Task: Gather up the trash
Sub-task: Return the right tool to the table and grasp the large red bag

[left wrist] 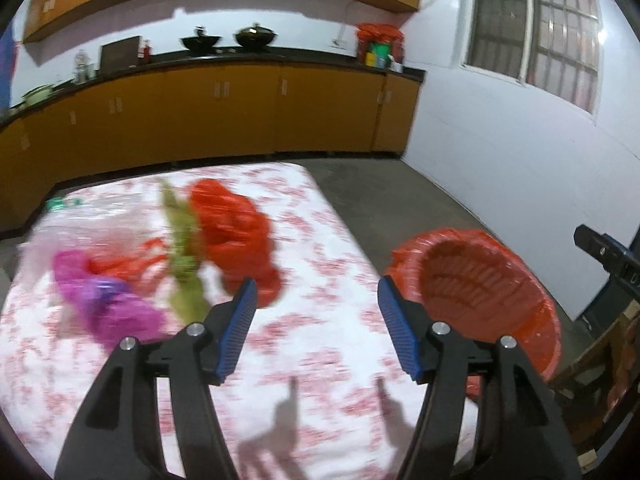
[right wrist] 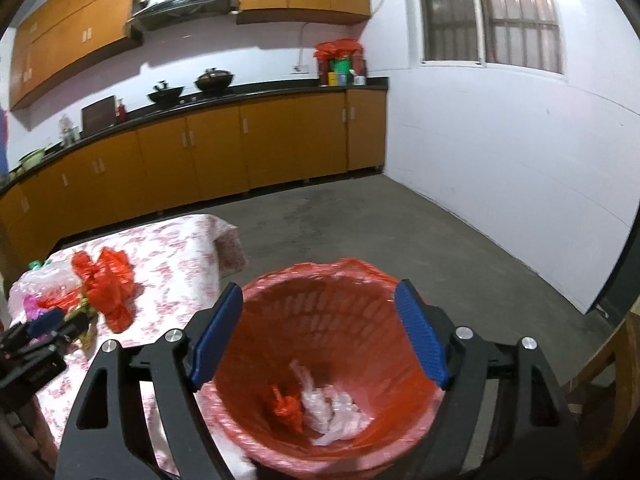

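A: Where does the trash lie?

B: On the table, on its red-flowered white cloth. A crumpled red bag sits toward the far middle; just left of it is a green scrap, then a purple bag and a clear bag at the far left. The pictures are blurred there, so I cannot tell which pieces touch.

A: And the bin?

B: The bin stands on the floor off the table's right edge, a ribbed round basket lined with thin red plastic. In it lie a red wad and a white wad.

A: The grippers?

B: The left gripper hovers over the table near the red bag, jaws spread wide and empty. The right gripper hangs above the bin's mouth, jaws likewise apart, holding nothing.

A: How will the red bag handle?

B: I'd judge it very light, soft and slick: thin film that collapses under the ribbed blue pads. Best to pinch a thick bunched fold near its middle, not a loose edge, which could slip out or trail and drag the neighbouring scraps.
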`<state>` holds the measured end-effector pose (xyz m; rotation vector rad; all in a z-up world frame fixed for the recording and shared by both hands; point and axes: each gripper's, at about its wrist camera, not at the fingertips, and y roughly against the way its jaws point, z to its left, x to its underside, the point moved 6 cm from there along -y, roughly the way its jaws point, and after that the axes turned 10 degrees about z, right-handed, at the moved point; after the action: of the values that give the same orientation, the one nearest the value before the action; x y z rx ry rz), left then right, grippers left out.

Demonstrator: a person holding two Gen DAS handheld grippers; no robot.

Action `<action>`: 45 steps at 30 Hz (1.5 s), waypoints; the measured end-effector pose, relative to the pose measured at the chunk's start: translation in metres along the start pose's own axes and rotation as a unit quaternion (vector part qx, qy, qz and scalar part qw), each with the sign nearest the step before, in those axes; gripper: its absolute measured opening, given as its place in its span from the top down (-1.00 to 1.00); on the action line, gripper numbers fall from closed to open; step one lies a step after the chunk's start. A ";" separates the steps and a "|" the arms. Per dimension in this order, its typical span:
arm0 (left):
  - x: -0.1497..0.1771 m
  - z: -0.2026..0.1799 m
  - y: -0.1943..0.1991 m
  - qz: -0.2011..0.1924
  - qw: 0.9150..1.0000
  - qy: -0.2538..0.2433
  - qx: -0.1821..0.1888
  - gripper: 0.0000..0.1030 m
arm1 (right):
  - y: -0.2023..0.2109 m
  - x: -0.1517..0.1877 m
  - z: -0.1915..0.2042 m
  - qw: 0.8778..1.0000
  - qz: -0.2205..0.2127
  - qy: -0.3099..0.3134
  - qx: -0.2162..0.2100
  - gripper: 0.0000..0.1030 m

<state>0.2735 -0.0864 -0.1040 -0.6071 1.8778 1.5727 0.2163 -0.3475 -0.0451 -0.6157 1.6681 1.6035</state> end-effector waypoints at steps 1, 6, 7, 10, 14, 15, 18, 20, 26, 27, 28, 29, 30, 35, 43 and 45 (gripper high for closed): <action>0.000 0.012 0.007 -0.007 1.000 0.004 -0.010 -0.22 | 0.000 0.000 0.007 1.000 0.000 0.005 -0.004 -0.52; 0.003 0.065 0.036 -0.029 0.998 0.026 -0.053 -0.24 | -0.002 0.001 0.048 0.999 0.001 0.029 -0.034 -0.52; 0.003 0.076 0.043 -0.033 0.997 0.031 -0.063 -0.25 | -0.002 0.001 0.056 0.999 0.001 0.033 -0.041 -0.52; 0.005 0.106 0.058 -0.041 0.995 0.045 -0.085 -0.27 | -0.005 0.002 0.084 0.997 0.004 0.048 -0.062 -0.52; 0.008 0.145 0.078 -0.054 0.990 0.066 -0.114 -0.29 | -0.010 0.005 0.124 0.994 0.010 0.067 -0.091 -0.52; 0.008 0.154 0.082 -0.057 0.988 0.072 -0.123 -0.30 | -0.013 0.006 0.135 0.992 0.012 0.072 -0.100 -0.52; 0.009 0.183 0.090 -0.062 0.983 0.091 -0.145 -0.32 | -0.023 0.007 0.164 0.989 0.020 0.085 -0.117 -0.51; 0.010 0.204 0.095 -0.062 0.980 0.107 -0.156 -0.32 | -0.032 0.009 0.183 0.987 0.025 0.094 -0.128 -0.51; 0.010 0.250 0.096 -0.059 0.972 0.143 -0.174 -0.35 | -0.068 0.019 0.236 0.982 0.044 0.124 -0.139 -0.51; 0.009 0.254 0.095 -0.057 0.972 0.147 -0.175 -0.35 | -0.076 0.021 0.244 0.981 0.047 0.127 -0.140 -0.51; 0.008 0.259 0.093 -0.056 0.971 0.150 -0.176 -0.35 | -0.080 0.022 0.248 0.981 0.049 0.129 -0.139 -0.51; 0.007 0.265 0.092 -0.055 0.971 0.152 -0.177 -0.35 | -0.088 0.021 0.253 0.981 0.051 0.131 -0.134 -0.51; 0.006 0.269 0.090 -0.053 0.971 0.151 -0.180 -0.35 | -0.094 0.021 0.256 0.981 0.052 0.132 -0.131 -0.51; -0.005 0.283 0.076 -0.045 0.973 0.143 -0.178 -0.35 | -0.121 0.021 0.268 0.982 0.069 0.126 -0.122 -0.52; -0.027 0.281 0.046 -0.027 0.982 0.118 -0.142 -0.35 | -0.132 0.027 0.284 0.974 0.093 0.155 -0.133 -0.14; -0.029 0.281 0.035 -0.016 0.984 0.114 -0.138 -0.35 | -0.133 0.031 0.285 0.973 0.096 0.161 -0.132 -0.09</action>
<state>0.3146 0.1952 -0.0898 -0.9700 1.8110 1.8226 0.3486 -0.0769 -0.1403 -0.9115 1.8026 1.9689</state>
